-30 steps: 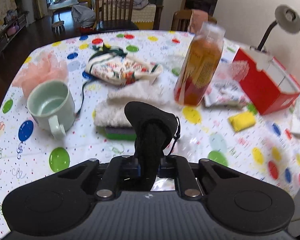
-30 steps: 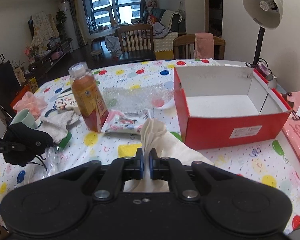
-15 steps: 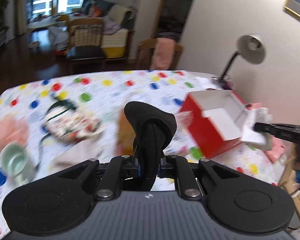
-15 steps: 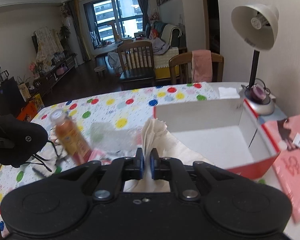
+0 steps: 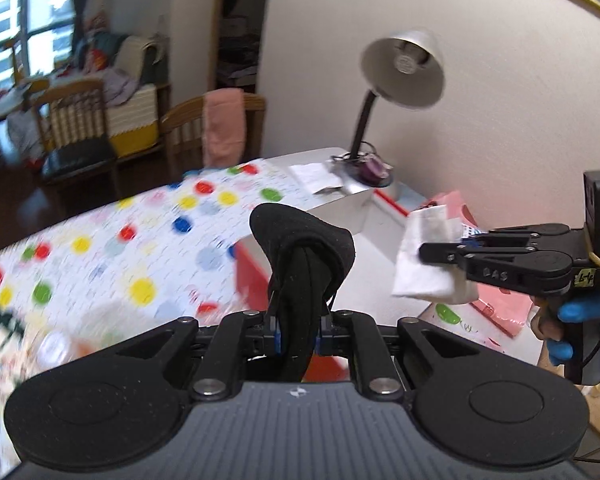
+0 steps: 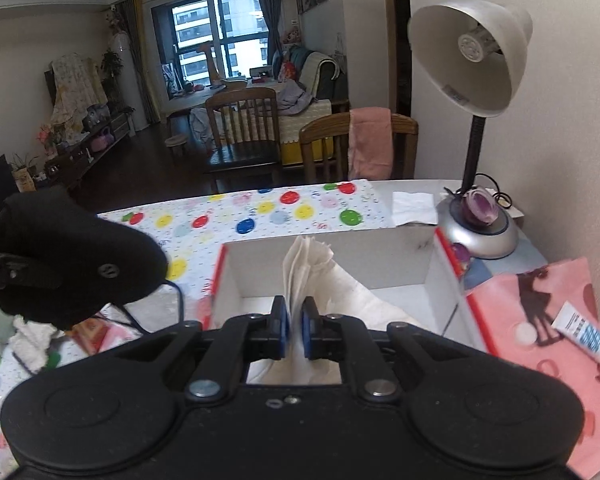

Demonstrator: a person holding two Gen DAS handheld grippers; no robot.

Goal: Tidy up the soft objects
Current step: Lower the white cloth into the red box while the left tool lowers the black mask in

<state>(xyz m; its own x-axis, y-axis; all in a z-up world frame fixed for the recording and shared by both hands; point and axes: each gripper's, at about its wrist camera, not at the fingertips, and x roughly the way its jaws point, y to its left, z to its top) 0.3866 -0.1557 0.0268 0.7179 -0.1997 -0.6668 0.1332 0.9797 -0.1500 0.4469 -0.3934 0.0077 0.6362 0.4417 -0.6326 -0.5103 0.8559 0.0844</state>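
We see the left gripper clamped on a black soft pouch, which stands upright, long axis running up from the jaws, raised beside the red-and-white box. The right gripper pinches a white folded cloth, its folds rising vertically, loose edge pointing up, held over the open box on the polka-dot tablecloth.

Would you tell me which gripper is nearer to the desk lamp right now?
Right. The right gripper, holding the white cloth, hangs over the red box beside the desk lamp; the left gripper, holding the black pouch, sits farther left.
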